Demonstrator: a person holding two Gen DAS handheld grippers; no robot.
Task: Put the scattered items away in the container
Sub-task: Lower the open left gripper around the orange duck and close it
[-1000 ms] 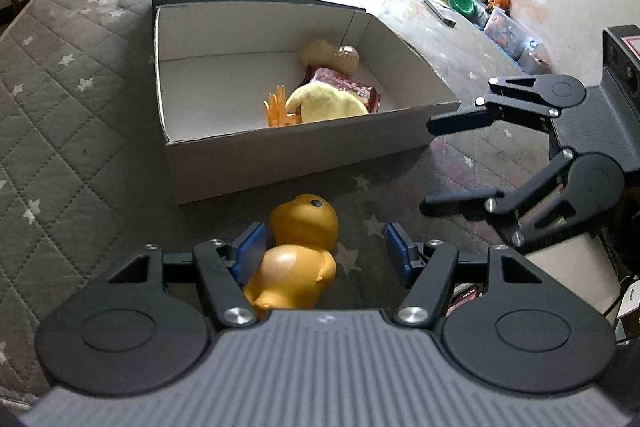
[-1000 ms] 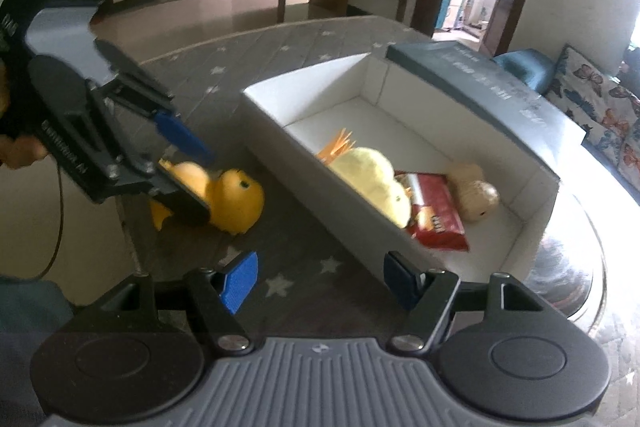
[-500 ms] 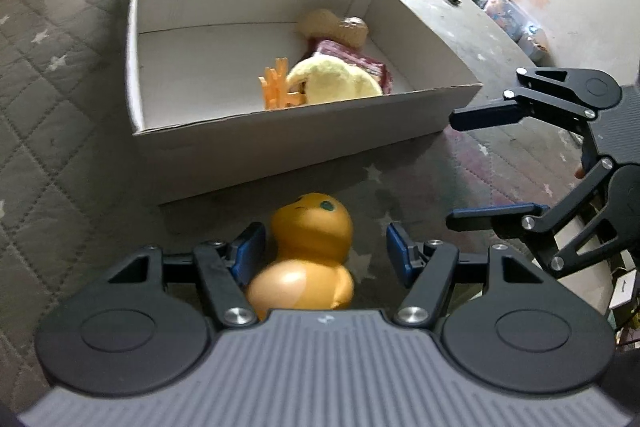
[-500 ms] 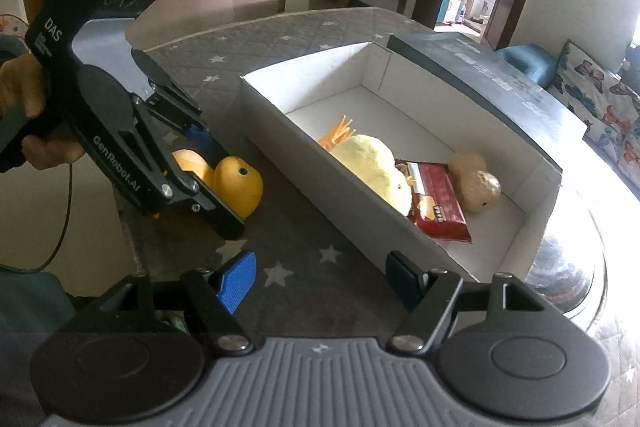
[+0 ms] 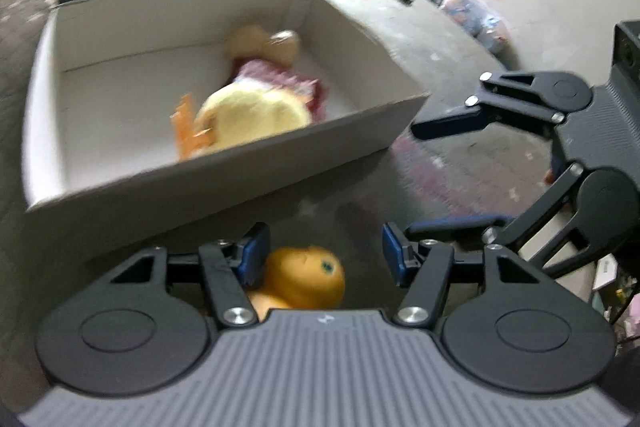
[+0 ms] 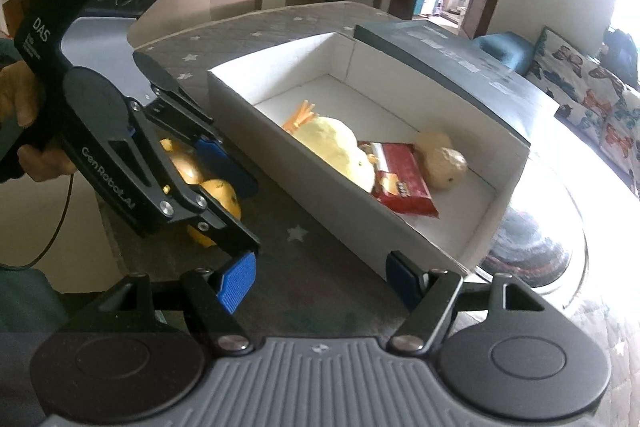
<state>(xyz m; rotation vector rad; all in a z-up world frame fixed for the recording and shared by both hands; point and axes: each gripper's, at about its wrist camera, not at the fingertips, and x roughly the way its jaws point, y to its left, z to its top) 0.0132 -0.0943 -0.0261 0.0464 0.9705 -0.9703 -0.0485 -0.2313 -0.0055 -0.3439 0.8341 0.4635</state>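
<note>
Left gripper [image 5: 322, 253] sits low over the quilted grey star-print cloth [image 6: 296, 233], jaws spread wide. The orange toy duck [image 5: 306, 281] lies between them on the cloth, head toward the box. Its body is touching or nearly touching the blue pad of the 9 o'clock finger [image 5: 254, 255]; a clear gap separates it from the 3 o'clock finger. Not pinched. In the right wrist view the same gripper [image 6: 240, 223] straddles the duck [image 6: 218, 193], with a hand [image 6: 24, 131] on its grip at 9 o'clock.

The duck lies outside the open white box [image 5: 224, 187], just beside the box's near long wall. From the left wrist camera the box fills 10 to 1 o'clock; this view is motion-blurred.

Inside the box, per the right wrist view: a pale yellow plush toy [image 6: 334, 145] with an orange tuft against the near wall, a red snack packet [image 6: 404, 181] lying flat and touching it, and a tan round toy [image 6: 442, 161] at the packet's far side. A dark grey lid [image 6: 452, 67] rests along the box's far long edge.

Right gripper [image 6: 318, 279] hovers off the cloth, near the box's corner, jaws spread and holding nothing. The left wrist view shows it [image 5: 436, 175] at 3 o'clock, fingers pointing toward the box's short end.

A sofa with butterfly cushions [image 6: 592, 95] stands beyond the table at 2 o'clock.
</note>
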